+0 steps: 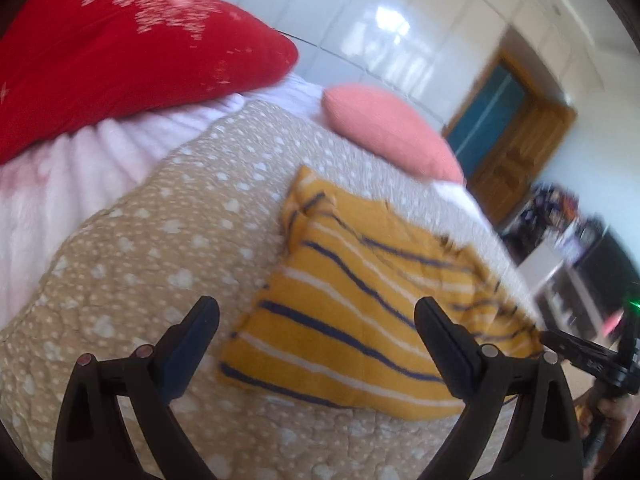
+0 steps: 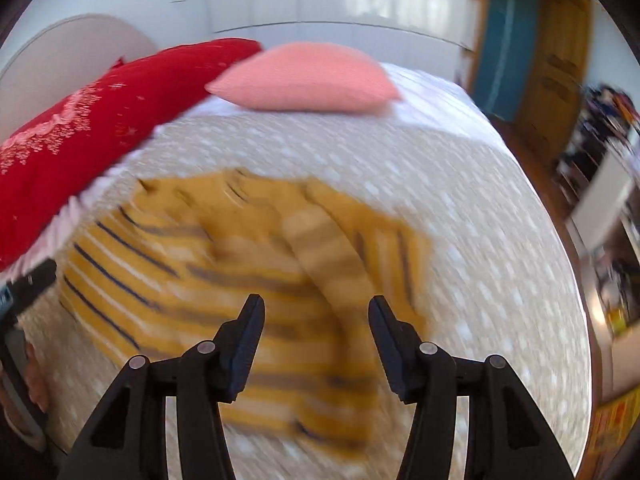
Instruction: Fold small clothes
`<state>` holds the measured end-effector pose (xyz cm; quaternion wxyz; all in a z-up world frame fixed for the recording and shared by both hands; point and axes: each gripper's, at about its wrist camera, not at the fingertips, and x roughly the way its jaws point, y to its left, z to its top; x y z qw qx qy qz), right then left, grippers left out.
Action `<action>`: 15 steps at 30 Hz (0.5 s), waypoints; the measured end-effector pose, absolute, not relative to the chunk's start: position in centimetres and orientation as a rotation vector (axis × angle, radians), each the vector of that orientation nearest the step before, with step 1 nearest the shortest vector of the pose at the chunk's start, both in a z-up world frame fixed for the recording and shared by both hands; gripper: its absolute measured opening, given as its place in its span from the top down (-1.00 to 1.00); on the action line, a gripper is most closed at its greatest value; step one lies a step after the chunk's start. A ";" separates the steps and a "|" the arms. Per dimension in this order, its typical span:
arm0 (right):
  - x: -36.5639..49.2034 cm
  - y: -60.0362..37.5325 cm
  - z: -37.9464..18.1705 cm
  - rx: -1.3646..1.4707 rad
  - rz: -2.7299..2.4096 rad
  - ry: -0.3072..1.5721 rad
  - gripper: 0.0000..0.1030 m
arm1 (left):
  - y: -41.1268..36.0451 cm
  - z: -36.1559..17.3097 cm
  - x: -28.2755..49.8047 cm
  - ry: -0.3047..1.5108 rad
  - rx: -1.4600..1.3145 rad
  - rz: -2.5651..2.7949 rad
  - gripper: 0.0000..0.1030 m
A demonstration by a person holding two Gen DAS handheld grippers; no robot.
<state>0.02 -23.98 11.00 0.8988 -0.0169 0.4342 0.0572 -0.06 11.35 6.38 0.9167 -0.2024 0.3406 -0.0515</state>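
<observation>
A small yellow garment (image 1: 360, 304) with navy and white stripes lies partly folded on a beige dotted quilt (image 1: 152, 232). My left gripper (image 1: 316, 312) hovers open over its near left part, nothing between the fingers. The other tool's black fingers (image 1: 576, 350) show at the right edge of that view. In the right wrist view the same garment (image 2: 224, 264) is blurred, one sleeve folded across it. My right gripper (image 2: 316, 312) hangs above it with the jaws apart and nothing held. A black part of the left tool (image 2: 28, 284) shows at the left edge.
A red pillow (image 1: 120, 48) and a pink cushion (image 1: 392, 128) lie at the head of the bed. White pleated bedding (image 1: 60, 192) edges the quilt. A wooden door (image 2: 560, 72) and cluttered shelves (image 2: 604, 120) stand to the right. Bare quilt (image 2: 480, 264) lies right of the garment.
</observation>
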 end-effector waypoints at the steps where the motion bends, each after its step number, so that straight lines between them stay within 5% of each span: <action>1: -0.7 -24.4 9.5 -0.034 0.107 0.935 -0.14 | 10.7 6.0 0.2 0.717 -0.389 -0.096 -0.90; 4: -1.8 -25.1 6.2 -0.013 0.127 1.013 -0.07 | 10.0 4.7 1.0 0.783 -0.333 -0.048 -0.90; 5: -1.8 -25.5 5.9 -0.006 0.156 1.024 0.39 | 10.0 4.2 1.4 0.818 -0.334 -0.039 -0.90; 7: -1.7 -26.3 6.9 0.005 0.201 1.009 0.86 | 10.4 3.6 1.8 0.847 -0.352 -0.028 -0.90; 15: 0.3 -33.8 10.5 -0.006 -0.173 0.931 0.83 | 9.9 3.5 1.5 0.846 -0.327 -0.009 -0.90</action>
